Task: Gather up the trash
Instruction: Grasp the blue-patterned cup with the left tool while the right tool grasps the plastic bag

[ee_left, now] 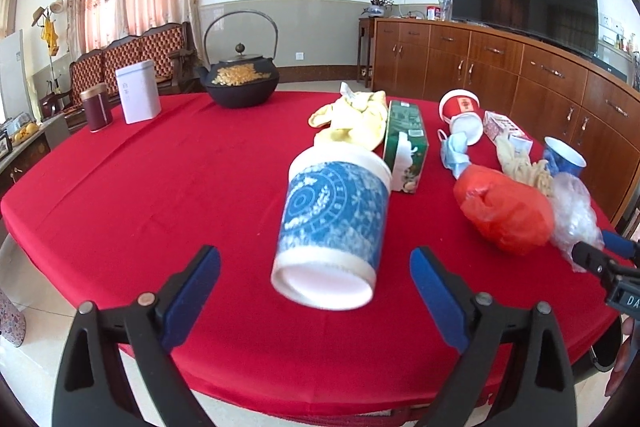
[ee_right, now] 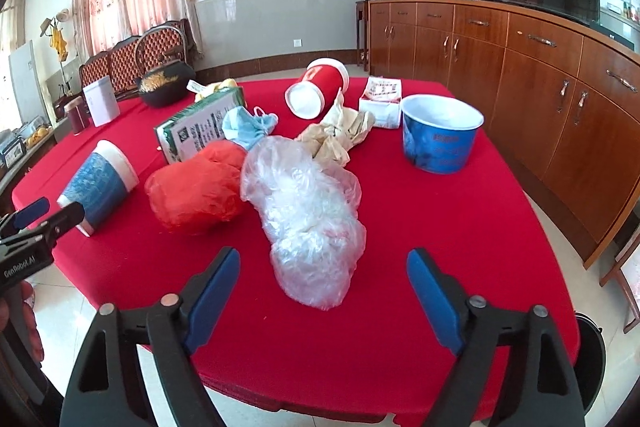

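Trash lies on a red-clothed table (ee_left: 140,187). A blue-and-white paper cup (ee_left: 332,227) lies on its side just ahead of my open left gripper (ee_left: 316,275), between the finger lines but untouched; it also shows in the right wrist view (ee_right: 98,183). A clear plastic bag (ee_right: 308,219) lies just ahead of my open right gripper (ee_right: 324,279). A red plastic bag (ee_right: 196,187), crumpled paper (ee_right: 340,135), a blue face mask (ee_right: 246,127), a green box (ee_right: 200,127), a red cup on its side (ee_right: 316,91), a small carton (ee_right: 380,99) and an upright blue paper bowl (ee_right: 440,135) lie behind.
A black iron teapot (ee_left: 240,79), a white tin (ee_left: 138,91) and a dark red jar (ee_left: 96,107) stand at the table's far left. A yellow cloth (ee_left: 352,119) lies mid-table. A wooden sideboard (ee_right: 540,67) with a TV runs along the right. A dark bin (ee_right: 592,359) stands below the table's right corner.
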The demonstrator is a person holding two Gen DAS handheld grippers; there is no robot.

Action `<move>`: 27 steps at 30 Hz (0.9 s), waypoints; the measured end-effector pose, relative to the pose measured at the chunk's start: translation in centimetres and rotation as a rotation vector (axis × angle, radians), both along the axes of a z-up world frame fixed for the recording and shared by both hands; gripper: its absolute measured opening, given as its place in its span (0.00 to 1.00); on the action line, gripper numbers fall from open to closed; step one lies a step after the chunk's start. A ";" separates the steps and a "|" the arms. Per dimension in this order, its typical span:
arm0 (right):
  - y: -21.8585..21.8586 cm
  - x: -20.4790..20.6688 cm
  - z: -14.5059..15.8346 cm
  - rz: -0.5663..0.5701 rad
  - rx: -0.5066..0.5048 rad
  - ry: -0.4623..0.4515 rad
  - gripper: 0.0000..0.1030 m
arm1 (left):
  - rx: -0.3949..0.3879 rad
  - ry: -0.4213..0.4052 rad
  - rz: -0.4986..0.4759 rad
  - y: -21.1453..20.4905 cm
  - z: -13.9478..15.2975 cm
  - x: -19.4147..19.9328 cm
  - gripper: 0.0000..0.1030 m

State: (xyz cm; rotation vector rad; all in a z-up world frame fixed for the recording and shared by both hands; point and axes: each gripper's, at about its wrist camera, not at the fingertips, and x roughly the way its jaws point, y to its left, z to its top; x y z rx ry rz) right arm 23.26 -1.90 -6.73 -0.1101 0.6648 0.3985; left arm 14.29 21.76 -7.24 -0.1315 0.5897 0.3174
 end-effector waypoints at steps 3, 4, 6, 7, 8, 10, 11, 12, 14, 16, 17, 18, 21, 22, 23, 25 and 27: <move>0.1 1.0 -0.5 -0.004 0.003 0.012 0.74 | -0.006 0.004 -0.003 0.3 -0.4 1.0 0.91; 0.1 1.2 -0.6 -0.002 0.005 0.015 0.71 | -0.007 0.005 -0.006 0.3 -0.6 1.2 0.90; 0.2 1.4 -0.7 0.002 0.007 0.018 0.63 | -0.015 0.010 -0.006 0.5 -0.9 1.7 0.87; 0.3 1.6 -0.9 0.009 0.011 0.022 0.55 | -0.022 0.011 -0.005 0.6 -1.0 1.9 0.84; 0.4 1.6 -1.0 0.016 0.013 0.024 0.50 | -0.029 0.010 -0.007 0.7 -1.0 2.0 0.77; 0.5 1.6 -1.1 0.025 0.012 0.024 0.46 | -0.053 0.018 -0.016 1.0 -1.2 2.2 0.61; 0.5 1.4 -1.1 0.030 0.013 0.018 0.46 | -0.057 0.014 -0.014 1.1 -1.2 2.1 0.61; 0.5 1.2 -1.0 0.034 0.017 0.012 0.45 | -0.059 0.012 -0.010 1.1 -1.0 1.9 0.60; 0.4 0.8 -1.0 0.039 0.021 0.006 0.45 | -0.062 0.009 -0.016 1.0 -0.9 1.7 0.60; 0.3 0.6 -0.9 0.039 0.027 0.002 0.44 | -0.059 0.002 -0.022 0.6 -0.5 1.4 0.59; 0.2 0.5 -0.9 0.037 0.032 0.002 0.44 | -0.056 -0.003 -0.025 0.4 -0.4 1.1 0.59; 0.0 0.4 -0.8 0.034 0.036 0.001 0.44 | -0.051 -0.008 -0.027 0.1 -0.2 0.8 0.59; -0.6 -0.2 -0.4 0.025 0.050 -0.007 0.44 | -0.041 -0.019 -0.033 -0.5 0.4 0.2 0.59; -0.8 -0.4 -0.2 0.021 0.053 -0.011 0.44 | -0.041 -0.025 -0.037 -0.8 0.6 0.0 0.59; -1.1 -0.6 -0.1 0.016 0.054 -0.016 0.44 | -0.038 -0.032 -0.043 -1.2 0.9 -0.3 0.59; -1.8 -1.0 0.5 0.002 0.063 -0.028 0.44 | -0.033 -0.049 -0.052 -2.0 1.5 -0.8 0.59; -2.8 -1.5 1.1 -0.015 0.072 -0.043 0.44 | -0.035 -0.068 -0.065 -2.9 2.1 -1.3 0.59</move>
